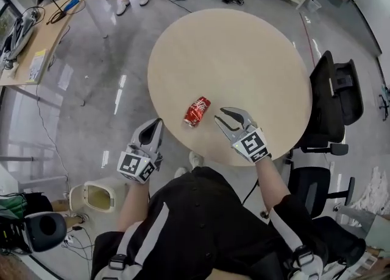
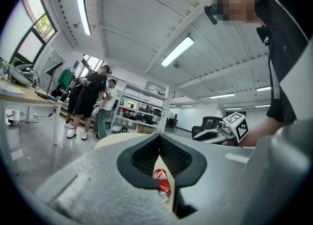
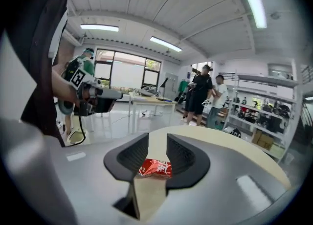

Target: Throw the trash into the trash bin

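Right tool part-spread, pinching nothing — I'd ease it onto the crushed can on the surface, jaws astride its middle, then close firmly.

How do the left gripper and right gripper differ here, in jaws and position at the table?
The left gripper has its jaws shut; the right gripper has them apart. The left gripper sits at the edge of the table; the right gripper reaches over it, nearer the crushed red can. Both are empty, aiming at the can.
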Tool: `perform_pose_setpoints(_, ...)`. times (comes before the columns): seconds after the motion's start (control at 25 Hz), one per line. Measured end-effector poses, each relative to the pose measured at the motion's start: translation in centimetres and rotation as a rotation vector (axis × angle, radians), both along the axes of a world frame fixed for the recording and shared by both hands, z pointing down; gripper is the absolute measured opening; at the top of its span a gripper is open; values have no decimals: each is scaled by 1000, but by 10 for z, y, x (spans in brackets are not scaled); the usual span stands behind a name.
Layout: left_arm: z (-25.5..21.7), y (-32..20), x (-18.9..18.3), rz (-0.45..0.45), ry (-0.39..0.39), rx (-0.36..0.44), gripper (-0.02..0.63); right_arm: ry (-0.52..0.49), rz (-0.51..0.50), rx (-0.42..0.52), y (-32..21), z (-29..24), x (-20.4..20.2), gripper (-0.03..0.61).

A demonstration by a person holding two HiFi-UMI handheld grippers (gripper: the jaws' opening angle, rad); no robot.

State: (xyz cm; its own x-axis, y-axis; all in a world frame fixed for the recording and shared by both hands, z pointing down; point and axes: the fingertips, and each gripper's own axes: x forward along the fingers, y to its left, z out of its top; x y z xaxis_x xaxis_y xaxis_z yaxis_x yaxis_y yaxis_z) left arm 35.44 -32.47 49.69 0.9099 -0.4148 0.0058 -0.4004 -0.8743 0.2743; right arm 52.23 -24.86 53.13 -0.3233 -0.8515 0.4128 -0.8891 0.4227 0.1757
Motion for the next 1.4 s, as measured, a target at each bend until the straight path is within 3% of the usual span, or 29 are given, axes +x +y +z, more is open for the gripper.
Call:
perform_pose_setpoints(0.36,20,-9,-18,-107,-43,-55,3,153,-420,-248,-32,88,-52,222)
perform_pose_setpoints(0.6,28,-15,-35,-181,-68,-94,3,418,-735,-377,-35,146,-69,327)
perform_pose_setpoints(0.8,33,-14,-47,-235,-79,-120,3,657,-953,-463,-23,186,-58,419)
perform_pose_setpoints(1.08,39,-12,-61,-264,-87,-139,3,798,-1029,-611,-40,220,-32,456)
perform_pose_setpoints(1.4,40,-13,-67,-258,-91,-148,3,789,-1047,-689,-35,240,-36,451)
